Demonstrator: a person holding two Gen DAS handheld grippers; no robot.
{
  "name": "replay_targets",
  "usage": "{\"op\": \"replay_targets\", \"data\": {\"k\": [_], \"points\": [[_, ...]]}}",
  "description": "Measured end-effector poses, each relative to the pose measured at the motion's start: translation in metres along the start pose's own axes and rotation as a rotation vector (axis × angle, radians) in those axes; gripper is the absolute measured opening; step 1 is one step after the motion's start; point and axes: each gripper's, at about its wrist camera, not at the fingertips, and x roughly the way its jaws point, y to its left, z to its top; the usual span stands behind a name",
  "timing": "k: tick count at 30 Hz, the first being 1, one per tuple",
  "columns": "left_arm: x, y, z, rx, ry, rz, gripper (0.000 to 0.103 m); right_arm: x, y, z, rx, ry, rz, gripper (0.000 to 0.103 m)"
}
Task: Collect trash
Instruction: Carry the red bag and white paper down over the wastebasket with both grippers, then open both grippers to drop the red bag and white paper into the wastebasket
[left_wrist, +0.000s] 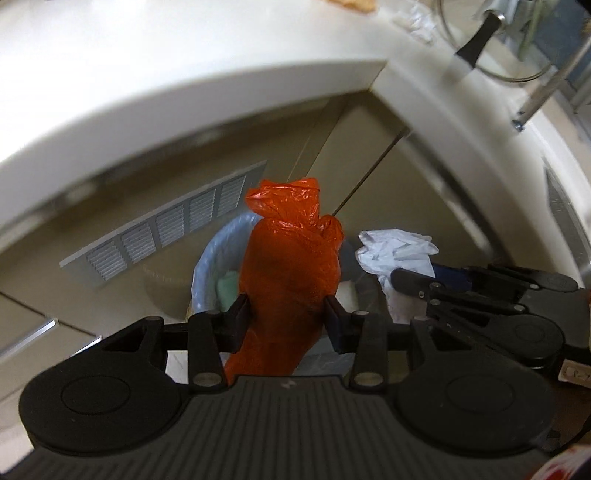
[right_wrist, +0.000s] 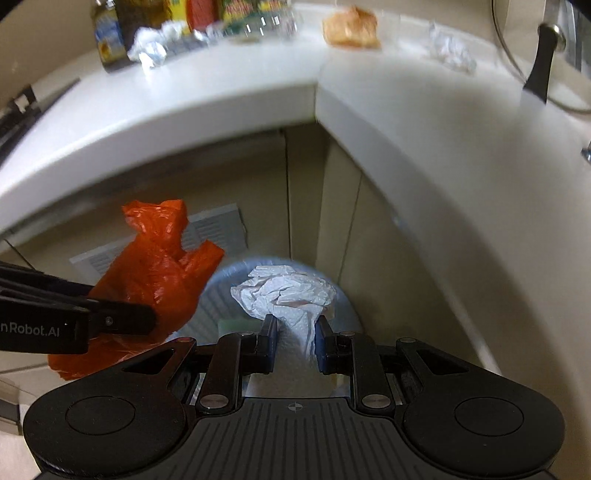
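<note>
My left gripper (left_wrist: 287, 308) is shut on a crumpled orange plastic bag (left_wrist: 291, 254), which sticks up past the fingers. In the right wrist view the same orange bag (right_wrist: 155, 280) hangs at the left in the left gripper's fingers (right_wrist: 122, 319). A crumpled white paper towel (right_wrist: 284, 291) is clamped in my right gripper (right_wrist: 295, 334), which is shut on it. Both bundles hang over a trash bin with a pale liner (right_wrist: 221, 295), whose rim (left_wrist: 214, 254) also shows behind the orange bag. The white paper towel (left_wrist: 395, 251) appears at the right in the left wrist view.
A white countertop corner (right_wrist: 258, 96) juts out above the bin. On it lie crumpled wrappers (right_wrist: 151, 48), jars, a yellowish lump (right_wrist: 351, 27) and a pot lid (left_wrist: 480, 33). A floor vent (left_wrist: 166, 225) sits in the cabinet base beside the bin.
</note>
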Motion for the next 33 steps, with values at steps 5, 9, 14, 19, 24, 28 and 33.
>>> {"op": "replay_targets", "data": {"k": [5,9,14,19,24,28,33], "points": [[0.007,0.003,-0.01,-0.035,0.036,0.036,0.038,0.024,-0.002,-0.009,-0.024,0.079,0.015,0.021],[0.007,0.004,-0.016,-0.053,0.055,0.046,0.038,0.039,-0.008,-0.014,-0.01,0.11,0.03,0.021],[0.006,0.004,-0.019,-0.076,0.073,0.059,0.038,0.054,-0.01,-0.015,-0.012,0.12,0.041,0.021],[0.011,0.005,-0.021,-0.085,0.079,0.071,0.038,0.07,-0.009,-0.015,-0.017,0.126,0.039,0.021],[0.016,0.006,-0.019,-0.101,0.086,0.074,0.038,0.081,-0.01,-0.014,-0.006,0.128,0.044,0.021],[0.017,0.006,-0.019,-0.1,0.089,0.072,0.039,0.084,-0.011,-0.013,-0.002,0.134,0.047,0.021],[0.018,0.007,-0.017,-0.103,0.092,0.07,0.039,0.083,-0.015,-0.013,0.01,0.134,0.046,0.021]]}}
